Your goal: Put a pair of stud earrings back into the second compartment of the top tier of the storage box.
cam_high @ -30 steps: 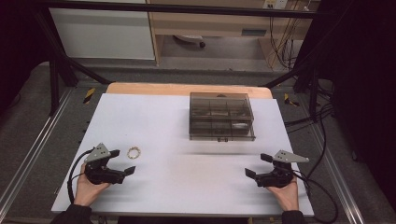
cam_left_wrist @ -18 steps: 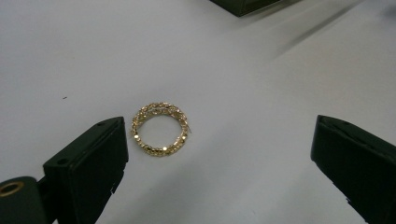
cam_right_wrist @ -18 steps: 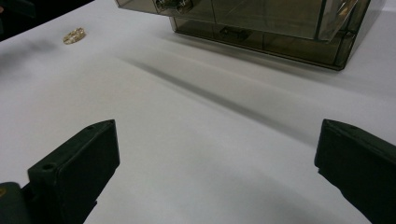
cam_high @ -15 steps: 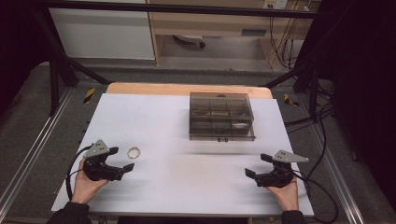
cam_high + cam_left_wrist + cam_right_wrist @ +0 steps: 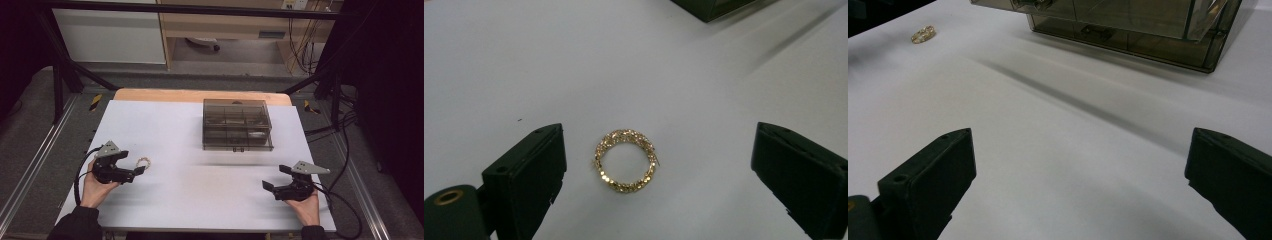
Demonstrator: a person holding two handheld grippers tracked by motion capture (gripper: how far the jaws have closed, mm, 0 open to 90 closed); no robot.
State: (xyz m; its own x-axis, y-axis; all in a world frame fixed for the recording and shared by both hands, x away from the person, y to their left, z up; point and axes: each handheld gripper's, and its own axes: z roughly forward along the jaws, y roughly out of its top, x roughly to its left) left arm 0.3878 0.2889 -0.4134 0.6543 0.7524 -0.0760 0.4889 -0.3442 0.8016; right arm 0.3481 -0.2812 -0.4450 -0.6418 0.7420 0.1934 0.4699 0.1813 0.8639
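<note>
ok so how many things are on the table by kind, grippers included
grippers: 2, the left gripper and the right gripper, both open
gold ring: 1, the ring lying between the left gripper's jaws, untouched
box: 1, the smoky clear box with compartments, at the far middle
total: 4

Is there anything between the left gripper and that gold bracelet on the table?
Nothing visible. The gold beaded bracelet lies flat on the bare white table, in line with the gap between the open jaws of the left gripper, untouched by either jaw.
</note>
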